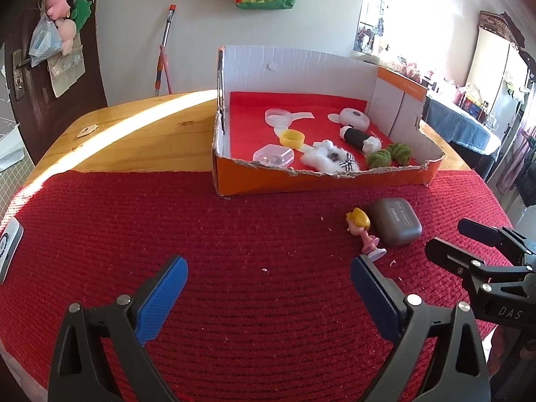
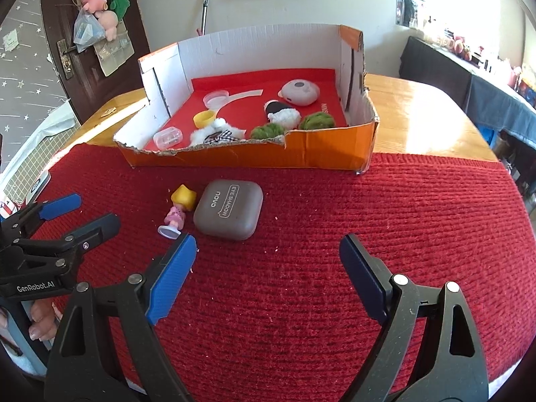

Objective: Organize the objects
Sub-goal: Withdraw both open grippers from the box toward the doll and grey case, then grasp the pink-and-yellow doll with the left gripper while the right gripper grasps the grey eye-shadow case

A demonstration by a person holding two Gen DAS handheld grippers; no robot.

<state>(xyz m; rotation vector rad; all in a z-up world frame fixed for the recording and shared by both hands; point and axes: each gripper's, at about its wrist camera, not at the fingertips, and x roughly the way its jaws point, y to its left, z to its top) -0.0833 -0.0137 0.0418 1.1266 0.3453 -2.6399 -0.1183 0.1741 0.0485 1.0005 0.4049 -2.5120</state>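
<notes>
- Left gripper [image 1: 268,276]: jaws spread wide with nothing between them, blue pads [image 1: 164,296] hanging over bare red mat.
- Right gripper [image 2: 268,251]: jaws likewise apart and empty. Its left pad tip sits just beside the doll's base in the right wrist view; contact cannot be told.
- Red knitted mat [image 1: 234,221] covers the near part of a wooden table [image 1: 144,124]; small pale crumbs are scattered on it.
- Grey-brown eyeshadow case [image 2: 229,209] lies flat on the mat, lid shut, in front of the box and apart from it.
- Small doll [image 2: 179,211], yellow hair, pink dress, lies on its side right against the case, its round base pointing toward the grippers.
- Orange cardboard box [image 2: 318,155], low torn front wall, stands at the mat's far edge, lined red inside.
- Inside the box: two green fuzzy balls [image 2: 294,125] near the front wall, white fluffy piece with a checked bow [image 2: 214,135], clear plastic case [image 2: 167,137], yellow ring [image 2: 203,118], clear round lid [image 2: 216,97], pale round compact [image 2: 299,92], black-and-white fluffy roll [image 2: 281,112].
- A person's fingers [image 2: 38,323] show at the left edge of the right wrist view, below the left gripper's body.
</notes>
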